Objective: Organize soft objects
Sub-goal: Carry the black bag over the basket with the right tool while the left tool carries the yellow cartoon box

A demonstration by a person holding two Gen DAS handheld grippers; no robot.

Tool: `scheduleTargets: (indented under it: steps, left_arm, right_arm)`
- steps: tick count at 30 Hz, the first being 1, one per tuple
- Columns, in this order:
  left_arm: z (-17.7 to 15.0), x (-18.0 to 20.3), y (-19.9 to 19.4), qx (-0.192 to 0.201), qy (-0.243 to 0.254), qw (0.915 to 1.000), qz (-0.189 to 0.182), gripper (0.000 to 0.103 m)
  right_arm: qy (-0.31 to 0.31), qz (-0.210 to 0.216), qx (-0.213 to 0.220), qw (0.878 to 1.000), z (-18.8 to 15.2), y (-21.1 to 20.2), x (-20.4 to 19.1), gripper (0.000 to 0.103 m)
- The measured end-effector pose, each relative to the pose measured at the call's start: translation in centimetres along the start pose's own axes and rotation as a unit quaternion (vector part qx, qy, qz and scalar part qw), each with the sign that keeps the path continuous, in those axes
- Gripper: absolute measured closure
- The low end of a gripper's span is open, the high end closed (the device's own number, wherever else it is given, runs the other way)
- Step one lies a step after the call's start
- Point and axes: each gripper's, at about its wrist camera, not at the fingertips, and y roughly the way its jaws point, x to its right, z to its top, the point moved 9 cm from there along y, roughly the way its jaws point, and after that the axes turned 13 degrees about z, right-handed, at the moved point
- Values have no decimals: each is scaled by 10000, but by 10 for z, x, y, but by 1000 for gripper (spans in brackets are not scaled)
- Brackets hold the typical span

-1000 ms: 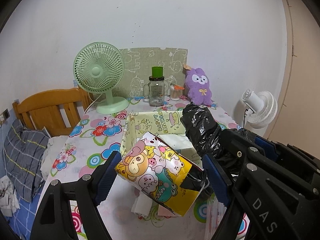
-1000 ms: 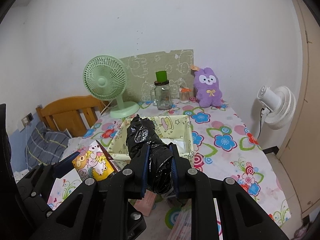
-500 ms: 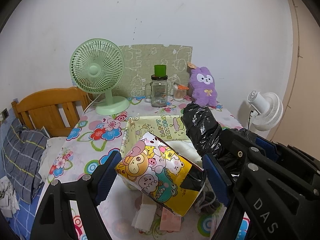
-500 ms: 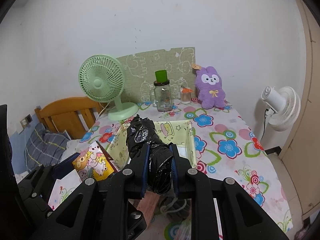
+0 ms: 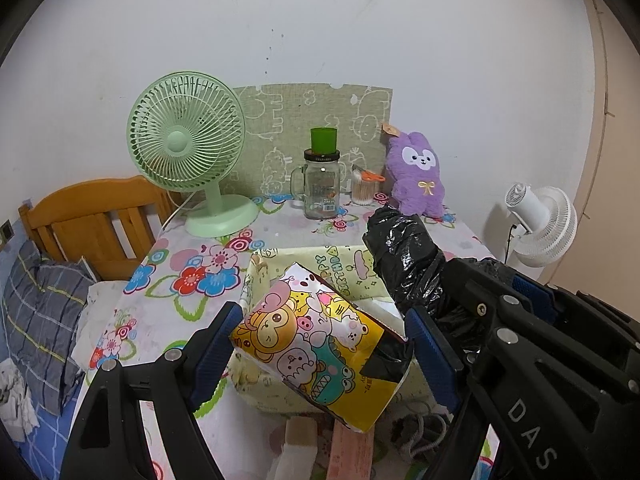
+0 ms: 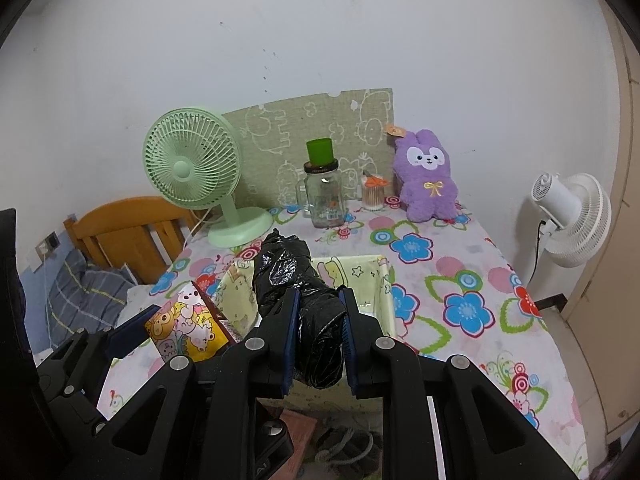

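Cartoon-print packet [image 5: 320, 344]: we hold it between the blue pads of our left gripper [image 5: 322, 344], clamped at both sides, above the near edge of the yellow fabric bin [image 5: 340, 268]. Black plastic bundle [image 6: 308, 308]: pinched in our right gripper [image 6: 319, 336], over the same bin. Bin stands on the floral tablecloth [image 6: 460, 272]; green fan [image 5: 186, 148] and purple plush [image 6: 428, 176] behind.

Floral table [image 6: 472, 280] with fan [image 6: 196, 176], jar [image 6: 325, 196]
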Motion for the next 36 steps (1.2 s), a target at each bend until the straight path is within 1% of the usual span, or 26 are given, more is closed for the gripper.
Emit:
scheduleTargets:
  steps: [9,19,25,29,36]
  left_arm:
    - [12,2,26,-41,-13,10000,26,19]
    - [19,8,53,-140,-1,9999,5,19]
    - [19,13,70,-215,25,9997,-85,19]
    - [17,16,83,-323,45,9994,-140,18]
    - [10,14,100,-552,14,9984,-131,16]
  right_arm:
    - [3,10,-58,10000,9,22,6,80]
    - [32,9,-148,9999,17,50,18,80]
    - [46,94,-199,9997,16,66,24,80]
    - [67,111,-292,9995,14,78,28,80]
    - [112,212,-445,9987,8,96,29,80]
